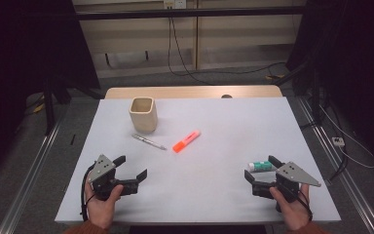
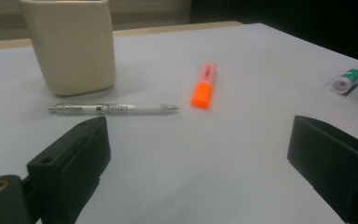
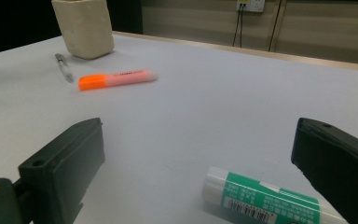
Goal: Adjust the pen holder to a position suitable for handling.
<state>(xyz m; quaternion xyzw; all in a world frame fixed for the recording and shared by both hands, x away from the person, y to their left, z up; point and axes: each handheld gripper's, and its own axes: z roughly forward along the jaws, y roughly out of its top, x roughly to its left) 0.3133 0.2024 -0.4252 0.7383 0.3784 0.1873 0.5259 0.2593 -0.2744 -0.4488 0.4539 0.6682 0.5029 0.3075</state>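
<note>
A cream square cup [image 1: 142,114] [image 2: 71,44] [image 3: 84,26] stands upright at the table's back left. In front of it lie a clear pen [image 1: 148,142] [image 2: 114,109] [image 3: 64,66] and an orange highlighter [image 1: 186,141] [image 2: 204,86] [image 3: 116,79]. A green-and-white glue stick [image 1: 261,166] [image 2: 348,79] [image 3: 268,199] lies at the right front. My left gripper [image 1: 130,167] [image 2: 198,154] rests open near the front left, nothing between its jaws. Just before the glue stick my right gripper [image 1: 261,168] [image 3: 200,163] stands open, the stick lying low between its jaws and untouched.
The white tabletop [image 1: 214,185] ends in a wooden strip [image 1: 190,92] at the back. Black stands and cables [image 1: 185,58] occupy the floor behind and beside the table. Rails run along both sides.
</note>
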